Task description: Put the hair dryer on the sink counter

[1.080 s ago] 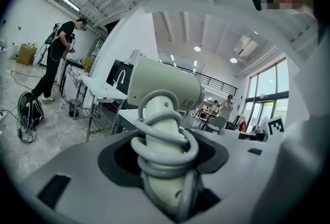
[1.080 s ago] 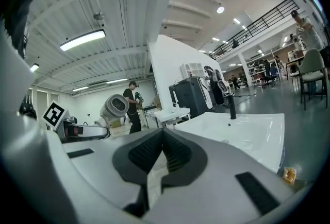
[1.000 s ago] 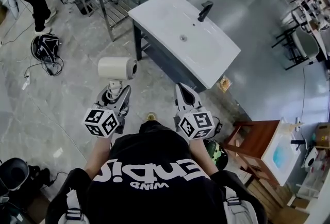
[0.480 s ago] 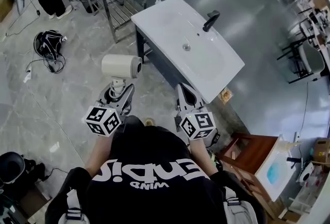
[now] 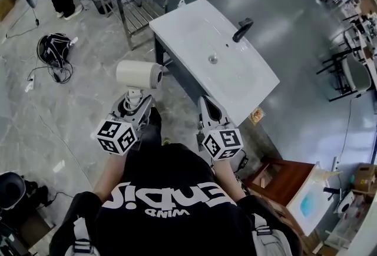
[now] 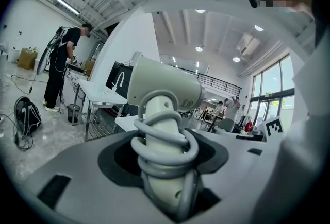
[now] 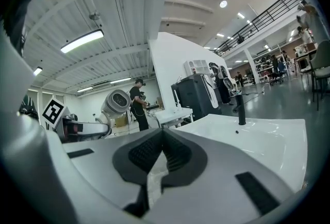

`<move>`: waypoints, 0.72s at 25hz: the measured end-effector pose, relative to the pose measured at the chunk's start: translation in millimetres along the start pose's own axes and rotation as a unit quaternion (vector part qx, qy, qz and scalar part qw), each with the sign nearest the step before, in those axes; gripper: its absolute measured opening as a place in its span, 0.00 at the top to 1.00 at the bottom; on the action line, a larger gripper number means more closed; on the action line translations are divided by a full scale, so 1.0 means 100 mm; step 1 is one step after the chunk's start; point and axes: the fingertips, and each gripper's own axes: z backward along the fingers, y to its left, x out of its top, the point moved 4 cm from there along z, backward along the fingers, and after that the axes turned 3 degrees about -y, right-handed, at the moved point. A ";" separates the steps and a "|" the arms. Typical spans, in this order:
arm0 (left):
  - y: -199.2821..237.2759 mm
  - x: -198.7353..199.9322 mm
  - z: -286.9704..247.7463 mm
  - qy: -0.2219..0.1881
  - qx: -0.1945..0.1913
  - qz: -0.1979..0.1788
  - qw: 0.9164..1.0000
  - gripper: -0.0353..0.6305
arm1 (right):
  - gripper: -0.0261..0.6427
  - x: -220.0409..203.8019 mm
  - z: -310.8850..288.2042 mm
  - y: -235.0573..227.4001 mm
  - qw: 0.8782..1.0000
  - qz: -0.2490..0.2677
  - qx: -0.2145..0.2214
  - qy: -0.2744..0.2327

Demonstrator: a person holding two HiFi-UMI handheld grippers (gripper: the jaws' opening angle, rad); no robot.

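Grip notes, nearest the body first. Left tongs (image 5: pixel 134 106) clamp the handle of the hair dryer (image 5: pixel 138 75). The jaws stand partly apart because the handle, with its cord (image 6: pixel 165 140) coiled round it, fills the gap, and the pads press on both sides. Dryer stands upright above the jaws, barrel level, nozzle toward the sink side, likely held so it can be set down without regripping. Cord is wound tight, so nothing dangles. Right tongs (image 5: pixel 207 106) ride alongside, jaws together, nothing between them, probably kept free as a spare. Both point at the sink tabletop (image 5: pixel 188 28) just ahead, its near edge close to the right tongs. Dryer hangs over the floor (image 5: pixel 88 102), not yet above the tabletop. Faucet (image 5: pixel 242 29) sits beyond the basin. The near-left corner looks bare, a fair landing spot.
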 end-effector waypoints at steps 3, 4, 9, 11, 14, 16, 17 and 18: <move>0.06 0.03 -0.12 -0.003 -0.005 0.001 1.000 0.56 | 0.94 -0.01 -0.11 -0.03 1.000 0.001 -0.002 0.001; 0.09 0.04 -0.17 -0.003 -0.007 0.002 1.000 0.56 | 0.94 -0.01 -0.15 -0.05 1.000 0.001 -0.003 0.001; 0.26 0.07 -0.38 0.006 -0.015 0.003 1.000 0.56 | 0.94 -0.01 -0.36 -0.15 1.000 -0.002 -0.014 -0.001; 0.31 0.09 -0.49 0.009 -0.020 0.003 1.000 0.56 | 0.94 0.00 -0.44 -0.21 1.000 -0.001 -0.019 -0.002; 0.38 0.12 -0.67 0.015 -0.027 0.003 1.000 0.56 | 0.94 0.02 -0.56 -0.29 1.000 -0.002 -0.025 -0.002; 0.44 0.15 -0.79 0.018 -0.030 0.002 0.999 0.56 | 0.94 0.03 -0.65 -0.35 1.000 -0.003 -0.029 -0.001; 0.46 0.16 -0.84 0.020 -0.031 0.003 0.999 0.56 | 0.94 0.03 -0.69 -0.38 1.000 -0.003 -0.031 0.000; 0.49 0.17 -0.89 0.022 -0.032 0.004 0.999 0.56 | 0.94 0.04 -0.74 -0.40 0.999 -0.003 -0.032 0.001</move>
